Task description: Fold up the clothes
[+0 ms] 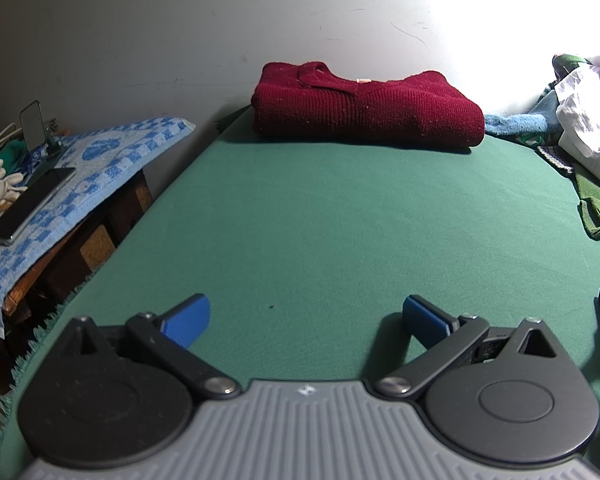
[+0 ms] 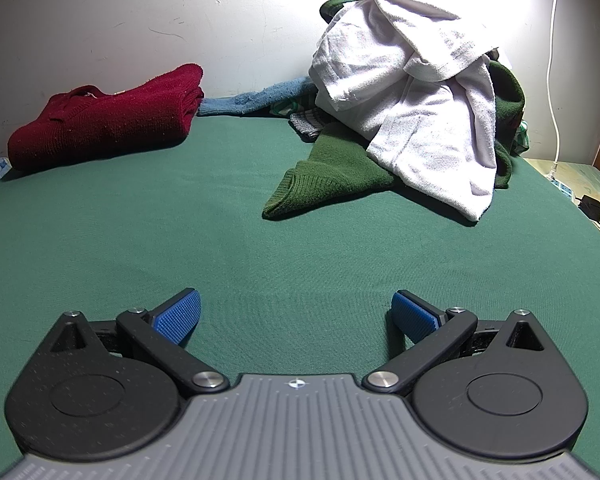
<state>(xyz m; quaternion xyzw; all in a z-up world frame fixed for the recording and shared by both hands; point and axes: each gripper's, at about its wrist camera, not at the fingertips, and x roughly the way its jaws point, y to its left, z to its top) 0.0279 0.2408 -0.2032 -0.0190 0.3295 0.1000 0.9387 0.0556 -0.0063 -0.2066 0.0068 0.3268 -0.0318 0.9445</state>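
**Now both tools hang empty; the next garment waits in the heap at your right**

Right now your left gripper and right gripper both hover low over the bare green surface, each with its jaws spread wide and nothing between the blue pads.

One piece looks finished: the red sweater lies folded at 12 o'clock from the left tool, against the wall, its long axis running side to side. From the right tool it sits at about 10 o'clock.

What's left to fold is the pile at 1 o'clock from your right tool. A white shirt is draped over the top of it, and a dark green sweater lies under it, with its ribbed edge pointing out toward 12 o'clock, nearest the jaws. A blue cloth trails from the pile toward the red sweater along the wall. Your right hand is plainly the nearer one; from the left tool the pile sits at 2 o'clock and is cut off by the frame edge.

Expect some guessing: the white shirt is crumpled and washed out by glare, so collar and sleeves are hard to pick out. How many pieces lie beneath it, and what the checked and patterned scraps at the base belong to, cannot be told from here.
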